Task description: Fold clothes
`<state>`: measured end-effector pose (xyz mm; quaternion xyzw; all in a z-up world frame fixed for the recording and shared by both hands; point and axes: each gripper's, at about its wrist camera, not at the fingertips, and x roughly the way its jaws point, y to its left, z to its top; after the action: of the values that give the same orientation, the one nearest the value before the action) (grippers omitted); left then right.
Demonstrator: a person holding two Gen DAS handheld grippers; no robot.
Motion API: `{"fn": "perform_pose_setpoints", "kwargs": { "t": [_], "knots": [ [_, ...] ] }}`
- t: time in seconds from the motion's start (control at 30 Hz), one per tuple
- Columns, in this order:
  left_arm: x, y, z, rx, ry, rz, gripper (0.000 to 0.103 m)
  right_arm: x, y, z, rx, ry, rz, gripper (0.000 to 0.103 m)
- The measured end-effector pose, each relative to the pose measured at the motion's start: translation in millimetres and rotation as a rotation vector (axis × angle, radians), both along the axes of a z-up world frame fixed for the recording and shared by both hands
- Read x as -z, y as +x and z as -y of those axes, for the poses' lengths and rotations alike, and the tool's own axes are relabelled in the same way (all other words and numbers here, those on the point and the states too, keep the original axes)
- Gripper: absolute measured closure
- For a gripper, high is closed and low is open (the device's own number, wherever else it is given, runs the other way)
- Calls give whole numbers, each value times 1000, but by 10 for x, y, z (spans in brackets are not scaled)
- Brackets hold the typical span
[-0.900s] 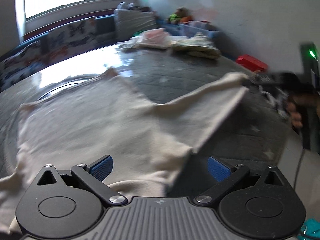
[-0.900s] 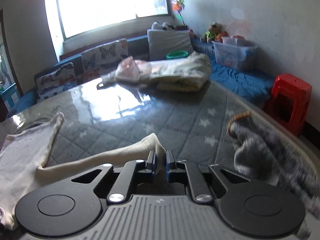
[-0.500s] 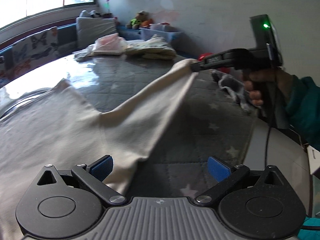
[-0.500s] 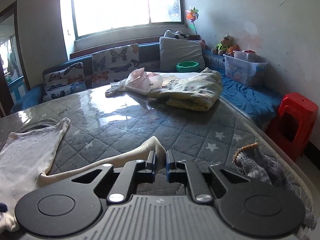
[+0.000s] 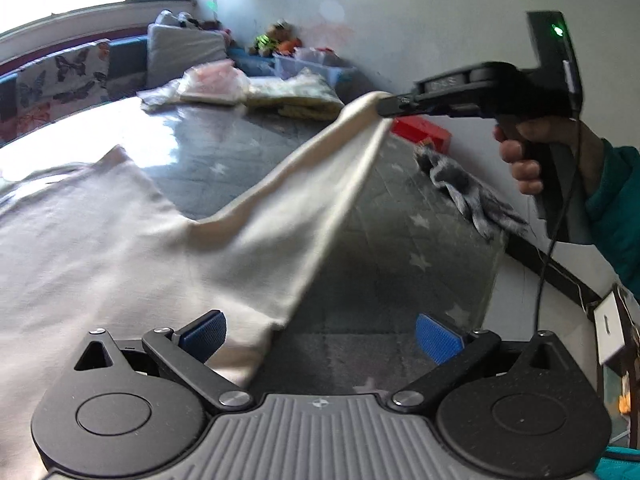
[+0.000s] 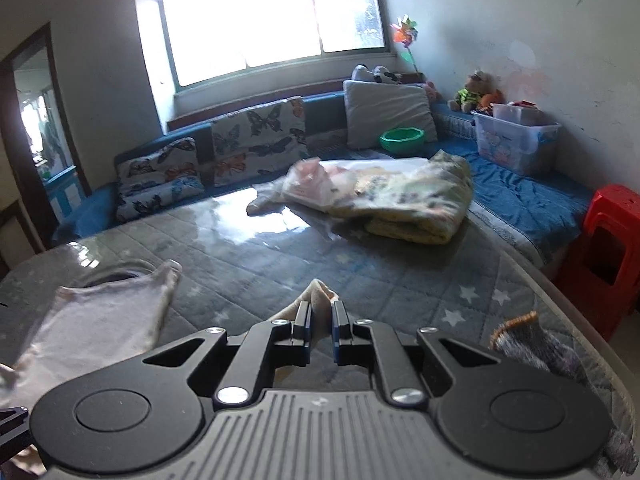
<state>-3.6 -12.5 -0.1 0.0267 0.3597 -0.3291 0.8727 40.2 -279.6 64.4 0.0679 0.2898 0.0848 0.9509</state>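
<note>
A cream long-sleeved top [image 5: 100,240] lies spread on the grey quilted table [image 5: 400,264]. My right gripper [image 6: 320,316] is shut on the sleeve end [image 6: 318,294] and holds it lifted above the table; it also shows in the left wrist view [image 5: 386,106], with the sleeve [image 5: 320,184] stretched up to it. My left gripper [image 5: 320,332] is open and empty, low over the top's lower edge. The top's body shows at left in the right wrist view [image 6: 92,320].
A grey knitted garment [image 5: 464,188] hangs over the table's right edge [image 6: 560,360]. Folded clothes and a plastic bag [image 6: 380,196] sit at the far side. A red stool [image 6: 612,240] stands right of the table. A blue sofa with cushions [image 6: 240,148] lies behind.
My right gripper has risen with the sleeve end, pulling the sleeve up off the table. My left gripper has shifted right along the top's lower edge, still open.
</note>
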Motion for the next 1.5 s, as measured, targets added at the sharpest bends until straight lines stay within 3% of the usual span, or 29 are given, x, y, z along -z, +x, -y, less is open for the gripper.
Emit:
{"fn": "perform_pose_setpoints", "kwargs": {
  "t": [0.23, 0.47, 0.8, 1.03, 1.2, 1.37, 1.5],
  "knots": [
    [-78, -8, -506, -143, -40, 13, 0, -415, -66, -301, -105, -12, 61, 98],
    [-60, -45, -748, -201, -43, -7, 0, -463, -87, -626, -171, -10, 78, 99],
    [-46, -181, -1041, -277, -55, -17, 0, -870, -267, -1554, -482, -11, 161, 99],
    [-4, -311, -1278, -347, -73, -34, 0, -734, -397, -2353, -695, -33, 128, 99],
    [-8, -365, -1403, -392, -85, -39, 0, -541, -527, -2732, -793, -10, 46, 97],
    [10, -402, -1482, -413, -86, -42, 0, -479, -575, -2728, -819, -24, 16, 84],
    [19, -383, -1547, -426, -93, -38, 0, -456, -512, -2540, -789, -81, 6, 83]
  ]
}}
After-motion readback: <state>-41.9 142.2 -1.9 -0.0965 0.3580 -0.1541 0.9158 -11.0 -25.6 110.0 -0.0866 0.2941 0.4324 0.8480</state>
